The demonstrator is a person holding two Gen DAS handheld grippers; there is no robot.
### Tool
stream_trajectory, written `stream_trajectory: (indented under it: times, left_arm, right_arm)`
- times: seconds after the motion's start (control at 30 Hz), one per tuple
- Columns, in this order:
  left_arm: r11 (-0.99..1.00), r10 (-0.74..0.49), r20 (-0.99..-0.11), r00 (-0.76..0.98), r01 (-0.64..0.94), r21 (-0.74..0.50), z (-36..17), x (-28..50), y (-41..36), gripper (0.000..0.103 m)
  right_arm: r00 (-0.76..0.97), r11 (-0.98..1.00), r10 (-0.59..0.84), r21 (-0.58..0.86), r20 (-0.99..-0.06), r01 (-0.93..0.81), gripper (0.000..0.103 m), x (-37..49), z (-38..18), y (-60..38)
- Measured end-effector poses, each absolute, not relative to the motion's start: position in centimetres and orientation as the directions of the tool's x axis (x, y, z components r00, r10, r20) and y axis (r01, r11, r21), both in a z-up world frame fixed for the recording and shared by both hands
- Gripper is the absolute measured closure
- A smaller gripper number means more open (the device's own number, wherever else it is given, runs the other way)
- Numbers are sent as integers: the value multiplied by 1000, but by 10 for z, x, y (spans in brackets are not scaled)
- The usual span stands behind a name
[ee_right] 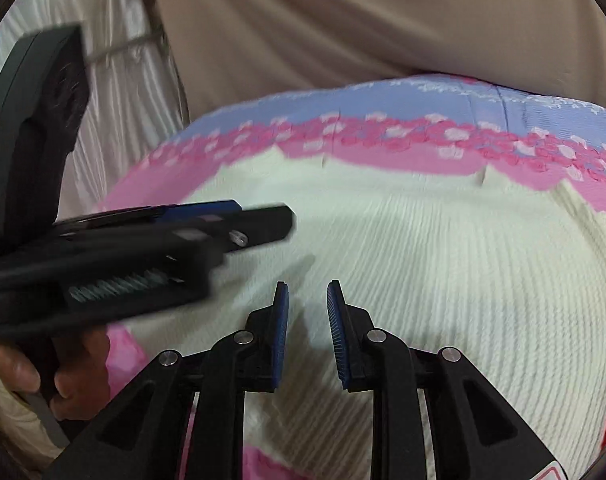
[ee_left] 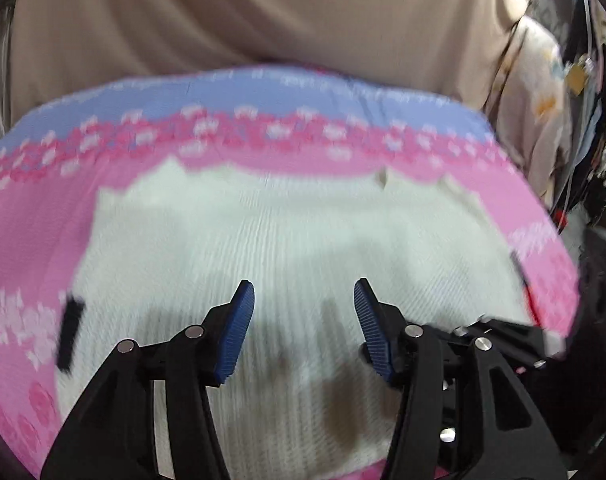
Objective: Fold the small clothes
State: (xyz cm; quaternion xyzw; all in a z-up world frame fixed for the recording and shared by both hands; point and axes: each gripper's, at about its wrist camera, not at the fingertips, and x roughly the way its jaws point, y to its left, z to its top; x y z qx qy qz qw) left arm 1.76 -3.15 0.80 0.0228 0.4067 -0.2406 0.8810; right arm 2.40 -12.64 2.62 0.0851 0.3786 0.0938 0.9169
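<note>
We show a cream ribbed knit garment (ee_left: pixel 271 240) spread flat on a pink and blue flowered bedcover (ee_left: pixel 35 208), with a beige curtain (ee_left: pixel 243 12) behind.

In the left wrist view, the garment fills the field from 9 to 3 o'clock, and its far edge, with small notches, runs across at 12 o'clock. We judge its long axis to lie left to right, across the line of both pairs of fingers, though motion blur leaves this uncertain.

The left gripper (ee_left: pixel 304 322) hangs over the near part of the cloth with its blue pads (ee_left: pixel 239 332) standing well apart; nothing lies between them, and we cannot tell whether they brush the knit below.

In the right wrist view, the right gripper (ee_right: pixel 307 330) points toward 12 o'clock over the same cloth. Its pads (ee_right: pixel 281 336) leave a narrow gap with nothing caught in it. The left gripper crosses in from 9 o'clock, held by a hand (ee_right: pixel 35 376) at 8 o'clock.

We judge that both grippers sit over the garment's near side and that neither holds it. The next fold turns on reaching an edge: the far edge lies at 12 o'clock from both, and neither is clearly nearer.
</note>
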Motion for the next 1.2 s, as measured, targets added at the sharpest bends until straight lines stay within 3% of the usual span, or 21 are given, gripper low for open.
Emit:
stream_trajectory:
  times: [0.17,0.2,0.23,0.3,0.33,0.4,0.43,0.47,0.57,0.63,0.73,0.83,0.87,0.9,1.03,1.1,1.13,1.2]
  left_arm:
    - [934,-309,-769,560,329,-136,-17,14,32,59]
    - [950,-272,-774,571,288,-122,-18,12,52,63]
    - [948,-290,-774,563,281,-151,-19,11,67,76]
    - [942,-326,-778,537,256,-218,-19,6,89,82]
    - [943,-328,-783,528,241,-232,-18,3,96,82]
    - [949,-310,-788,533,215,-228,-14,-4,99,82]
    - [948,-316,-783,536,216,-234,-10,-4,96,81]
    - [944,-327,-774,542,227,-240,-4,-3,91,80]
    - [929,-359,-715,599,306,-210,25,6,55,72]
    - [914,-388,-681,621,355,-197,37,18,28,56]
    - [908,-386,-692,610,385,-167,32,45,-15,53]
    - [916,-350,-753,557,374,-149,1,75,-43,53]
    - [925,-319,-764,561,358,-123,-7,82,-42,54]
    - [925,-323,-755,571,357,-126,-11,85,-36,55]
    - [957,-243,-744,622,280,-79,-12,87,17,57]
    - [961,-251,-746,617,250,-116,-19,88,50,57]
    - [958,-268,-739,618,253,-136,-19,86,59,58]
    - [960,-264,-742,617,242,-140,-16,82,63,62]
  right_arm:
    - [684,959,93,250,-723,135,103,-28,10,-216]
    - [674,945,40,247,-738,214,103,-43,5,-239]
    - [670,929,12,256,-742,266,103,-59,2,-260]
    - [696,881,42,355,-717,313,103,-89,2,-291]
    - [666,871,-58,288,-744,398,103,-97,4,-298]
    - [674,865,-90,277,-734,418,103,-103,11,-305]
    - [684,858,-98,287,-722,426,99,-101,18,-305]
    - [698,863,-103,286,-708,417,87,-94,26,-301]
    - [767,916,-44,280,-640,287,87,-47,53,-270]
    - [784,936,48,301,-619,181,87,-7,63,-243]
    - [739,944,189,327,-647,45,87,58,54,-196]
    - [670,965,189,261,-718,7,87,92,29,-161]
    - [669,973,157,228,-726,20,98,94,25,-161]
    - [680,973,153,229,-717,23,101,91,24,-173]
    - [709,929,45,291,-704,230,103,51,21,-268]
    - [732,850,52,414,-680,324,103,20,13,-323]
    - [720,826,-12,399,-694,398,103,6,10,-340]
    - [745,790,12,463,-667,402,103,-11,9,-354]
